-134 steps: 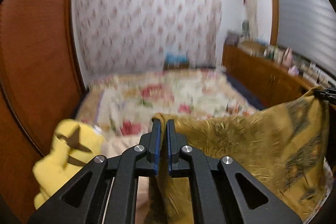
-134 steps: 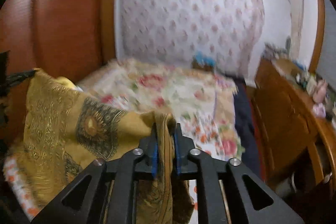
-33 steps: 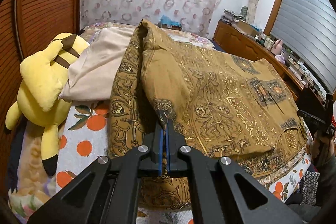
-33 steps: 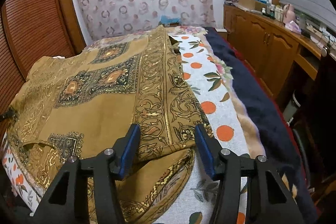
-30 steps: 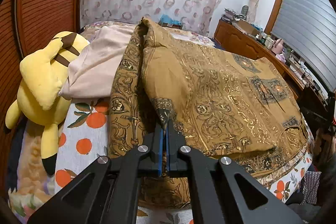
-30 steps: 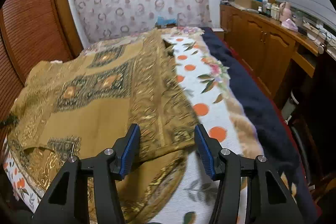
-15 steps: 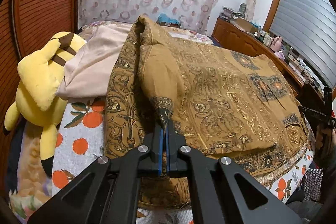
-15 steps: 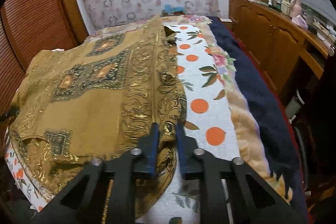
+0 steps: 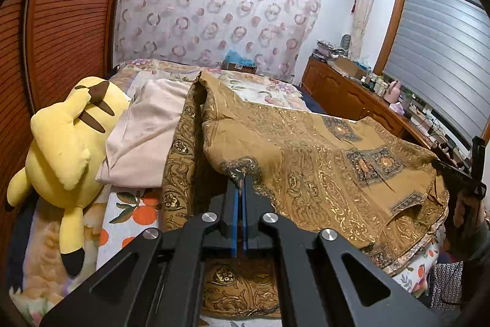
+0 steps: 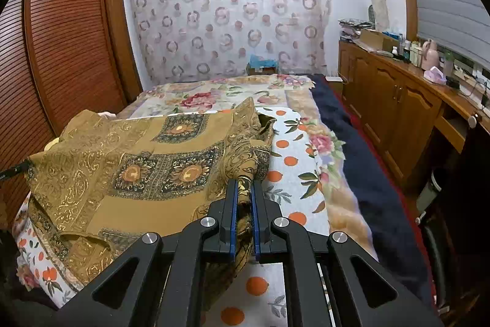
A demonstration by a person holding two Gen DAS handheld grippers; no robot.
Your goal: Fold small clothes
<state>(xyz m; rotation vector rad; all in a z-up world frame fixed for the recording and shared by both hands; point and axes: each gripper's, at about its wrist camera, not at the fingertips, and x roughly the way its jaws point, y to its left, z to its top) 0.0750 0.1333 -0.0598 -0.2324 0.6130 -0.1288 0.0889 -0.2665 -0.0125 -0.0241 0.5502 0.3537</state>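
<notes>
At nine o'clock of the left-wrist view a yellow plush toy [image 9: 61, 149] lay against the wooden wardrobe, a beige pillow [image 9: 144, 137] just beside it toward the centre. From there the mustard-gold patterned garment [image 9: 306, 155] spread across the floral bedspread [image 9: 134, 210] out to three o'clock. The left gripper [image 9: 239, 183], at six o'clock, had its jaws pressed together on a dark-bordered corner of that garment. In the right-wrist view the garment [image 10: 147, 170] filled nine o'clock to centre, and the right gripper [image 10: 244, 189] pinched a bunched fold of its edge between nearly closed jaws. To fold well, both corners probably needed lifting evenly, with the edge between them kept taut, then carrying toward twelve o'clock and laying down square on the far hem; uneven height would likely skew the crease.
</notes>
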